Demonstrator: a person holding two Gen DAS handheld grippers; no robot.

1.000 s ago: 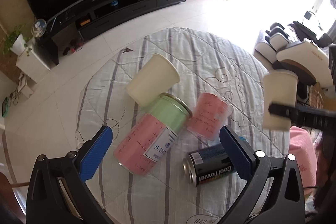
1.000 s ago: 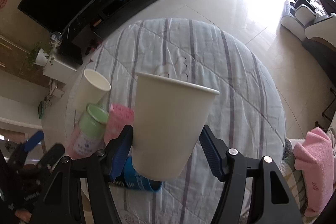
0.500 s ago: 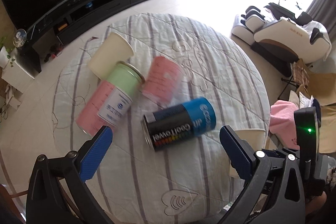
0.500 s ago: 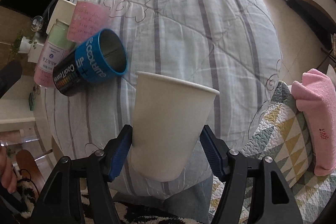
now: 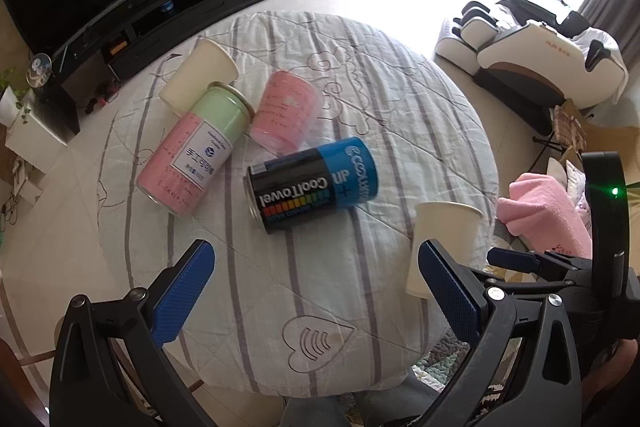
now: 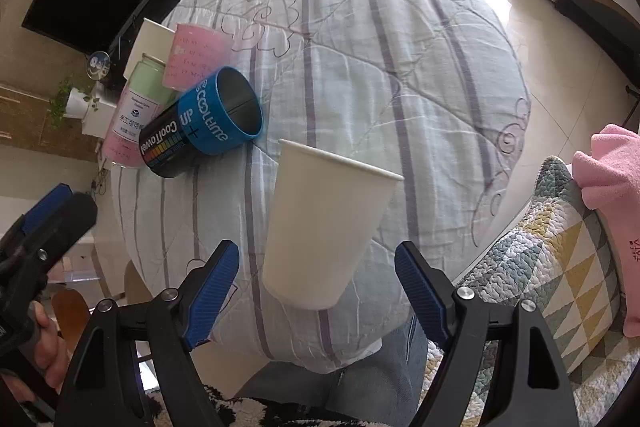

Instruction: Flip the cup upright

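We see a plain white paper cup [image 6: 328, 227], a blue-and-black can [image 5: 312, 183] with rainbow squares, a pink cup [image 5: 286, 117], a pink-and-green tin [image 5: 196, 151], a white cloth [image 5: 400, 131] striped grey, and blue ribbed fingers [image 6: 212, 291].

On your worktop [image 5: 400, 131] the paper cup [image 5: 442, 247] stands upright at the near right edge. The can [image 5: 314, 183] lies on its side near the middle. Behind it lies the tumbler [image 5: 286, 115], left of that the tin [image 5: 196, 151], and a second paper cup [image 5: 198, 77] lies toward the far left edge.
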